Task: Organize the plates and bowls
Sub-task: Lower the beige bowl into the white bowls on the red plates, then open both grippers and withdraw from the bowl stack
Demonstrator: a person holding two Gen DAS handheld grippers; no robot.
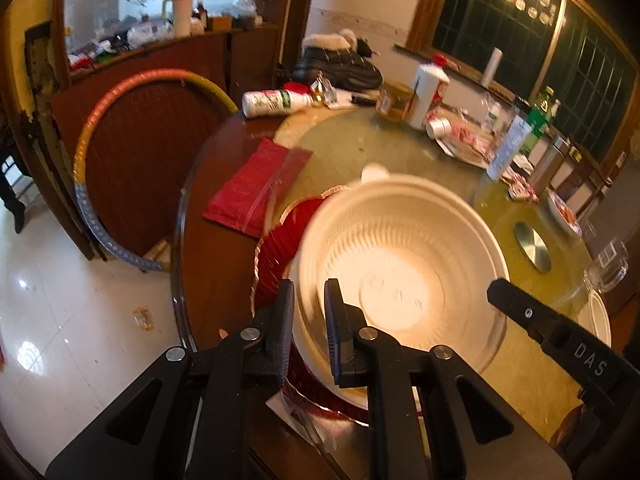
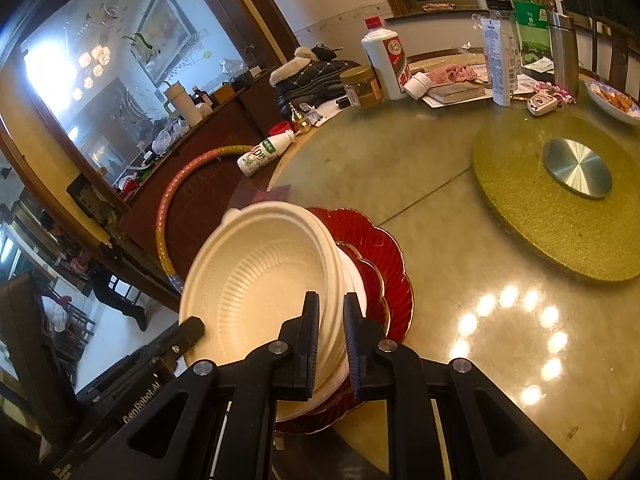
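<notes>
A white disposable bowl (image 1: 400, 272) sits tilted on top of a stack of red scalloped plates (image 1: 280, 248) at the near edge of the round table. My left gripper (image 1: 310, 300) is shut on the bowl's near-left rim. My right gripper (image 2: 331, 312) is shut on the bowl's (image 2: 256, 280) right rim; more white bowls seem nested under it above the red plates (image 2: 384, 264). Each gripper shows in the other's view: the right finger (image 1: 520, 312), the left finger (image 2: 188, 332).
A red packet (image 1: 256, 188) lies left of the stack. A lazy Susan (image 2: 560, 208) with a metal hub fills the table's middle. Bottles (image 2: 386, 60), a jar, a book and a dish of food (image 2: 616, 100) crowd the far side. A hoop (image 1: 92, 168) leans at the left.
</notes>
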